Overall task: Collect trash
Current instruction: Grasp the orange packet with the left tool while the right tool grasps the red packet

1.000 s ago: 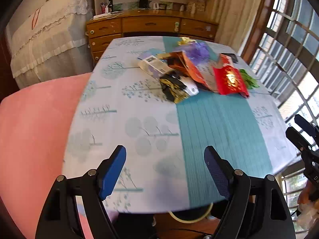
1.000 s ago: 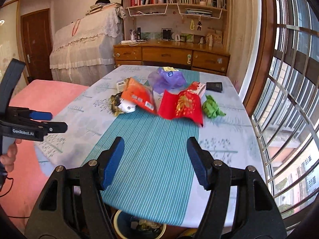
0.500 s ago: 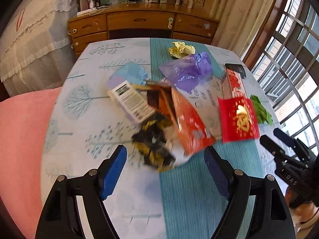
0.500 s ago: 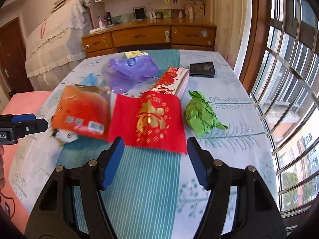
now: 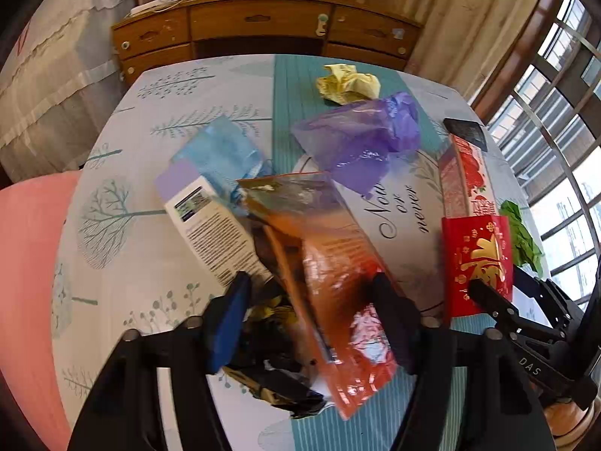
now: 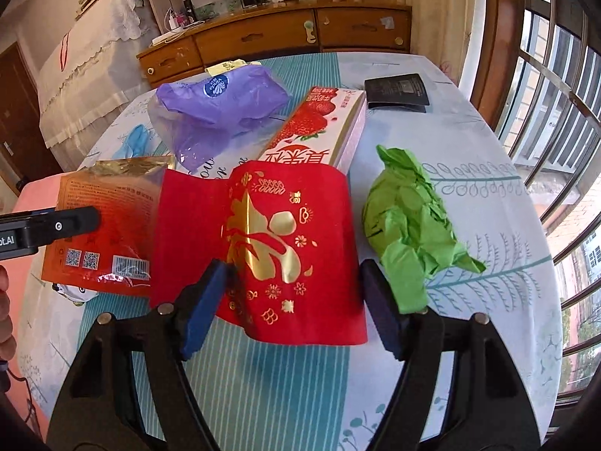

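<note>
Across the round table [image 6: 499, 173], a pale cloth printed with trees carries a teal striped band down its middle, and the trash lies heaped on it. Far behind stands a wooden dresser [image 6: 285, 34], with a lace-covered piece of furniture [image 6: 94, 49] to its left and barred windows [image 6: 563, 86] curving along the right.

Left to right in the left wrist view: a pink seat [image 5: 26, 270] off the table edge, a white printed box [image 5: 210, 225] lying over a blue wrapper [image 5: 225, 150], then an orange snack bag [image 5: 330, 285], a purple plastic bag [image 5: 360, 139] further back with a crumpled yellow paper [image 5: 347, 82] beyond it, a strawberry box [image 5: 465, 173], a red envelope [image 5: 477, 259] and green paper at the right rim. The left gripper [image 5: 311, 300] is closing, its jaws astride the orange snack bag and a dark wrapper [image 5: 278, 383]; whether the pads press yet, I cannot tell. The right gripper's black arm shows at far right.

Only the right wrist view gives the crumpled green paper [image 6: 409, 221] in full, the black wallet [image 6: 396, 92] far back and the barcode on the orange bag. The right gripper [image 6: 293, 293] stands wide and opening, jaws either side of the red envelope's near half, not gripping it. Only the left view shows the white box and the yellow paper plainly.
</note>
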`<state>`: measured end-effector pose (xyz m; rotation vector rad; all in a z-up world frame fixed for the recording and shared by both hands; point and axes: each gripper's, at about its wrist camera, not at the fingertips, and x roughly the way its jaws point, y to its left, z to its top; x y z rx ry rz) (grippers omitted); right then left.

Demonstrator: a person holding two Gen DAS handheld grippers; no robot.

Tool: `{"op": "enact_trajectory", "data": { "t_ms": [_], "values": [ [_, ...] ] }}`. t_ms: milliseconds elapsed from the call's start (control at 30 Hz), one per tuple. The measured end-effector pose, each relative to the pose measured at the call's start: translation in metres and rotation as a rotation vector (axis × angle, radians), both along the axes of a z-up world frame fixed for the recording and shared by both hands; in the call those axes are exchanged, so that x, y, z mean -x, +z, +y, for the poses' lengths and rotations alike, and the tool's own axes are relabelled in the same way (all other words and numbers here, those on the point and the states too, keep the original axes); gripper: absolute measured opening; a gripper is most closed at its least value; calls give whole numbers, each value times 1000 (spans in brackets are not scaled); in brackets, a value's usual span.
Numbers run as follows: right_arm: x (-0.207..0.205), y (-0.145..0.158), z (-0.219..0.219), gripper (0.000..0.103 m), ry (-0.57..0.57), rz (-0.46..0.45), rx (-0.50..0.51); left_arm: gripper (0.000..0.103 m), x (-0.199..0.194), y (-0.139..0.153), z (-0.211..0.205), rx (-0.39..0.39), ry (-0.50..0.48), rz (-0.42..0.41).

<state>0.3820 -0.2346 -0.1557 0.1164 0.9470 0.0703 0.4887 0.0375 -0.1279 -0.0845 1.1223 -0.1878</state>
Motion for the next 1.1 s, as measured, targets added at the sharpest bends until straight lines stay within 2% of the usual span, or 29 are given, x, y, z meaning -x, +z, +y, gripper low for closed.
{"op": "enact_trajectory", "data": {
  "t_ms": [33, 100, 167, 300, 433, 600, 800, 1100],
  "values": [
    [1, 0, 1, 61, 3, -3, -7, 48, 1, 0, -2, 4, -7, 0],
    [4, 1, 1, 54, 3, -11, -20, 31, 1, 0, -7, -2, -15, -6],
    [9, 4, 3, 47, 5, -25, -26, 18, 3, 1, -12, -12, -19, -18],
    [23, 12, 3, 37, 5, -38, -32, 7, 13, 13, -15, -17, -21, -60],
    [38, 22, 1, 34, 7, -62, -34, 4, 28, 37, -19, -22, -35, -124],
    [54, 28, -7, 35, -13, -49, -54, 3, 54, 68, -25, -26, -60, -176],
    [77, 30, -19, 40, -61, -15, -59, 2, 89, 92, -31, -24, -97, -201],
    [136, 60, -11, 39, -10, -70, -70, 2, 161, 112, -29, -35, -146, -211]
  ]
}}
